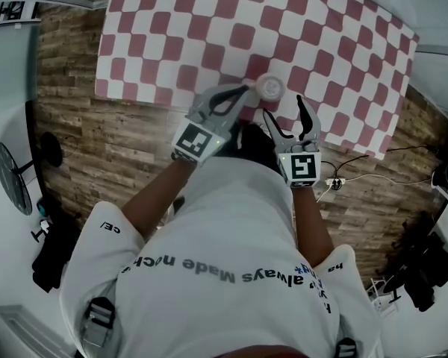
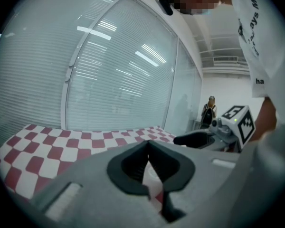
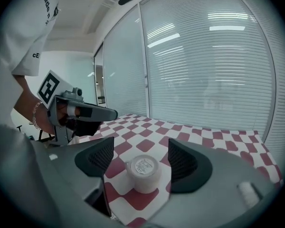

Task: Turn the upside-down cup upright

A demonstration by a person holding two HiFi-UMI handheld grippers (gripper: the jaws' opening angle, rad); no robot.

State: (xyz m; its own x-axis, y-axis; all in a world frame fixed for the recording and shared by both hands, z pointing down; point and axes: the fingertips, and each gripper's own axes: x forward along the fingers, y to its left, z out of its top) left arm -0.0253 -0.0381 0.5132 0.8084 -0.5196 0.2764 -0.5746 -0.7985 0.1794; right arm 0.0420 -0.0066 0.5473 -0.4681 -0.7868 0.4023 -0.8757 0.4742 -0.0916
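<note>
Over the near edge of the checked tablecloth, both forearms reach forward side by side. Two grippers, one cup: it stands upside down just ahead of the right gripper, whose jaws are spread. The left gripper is pressed together, empty. Only the right gripper view shows the cup's base label.

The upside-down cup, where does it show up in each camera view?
Head view: cup upper centre, near the checked cloth's near edge.
Left gripper view: not in it.
Right gripper view: low centre, between the right tool's open jaws, untouched.
Shared landmark: the checked cloth, in all three.
</note>
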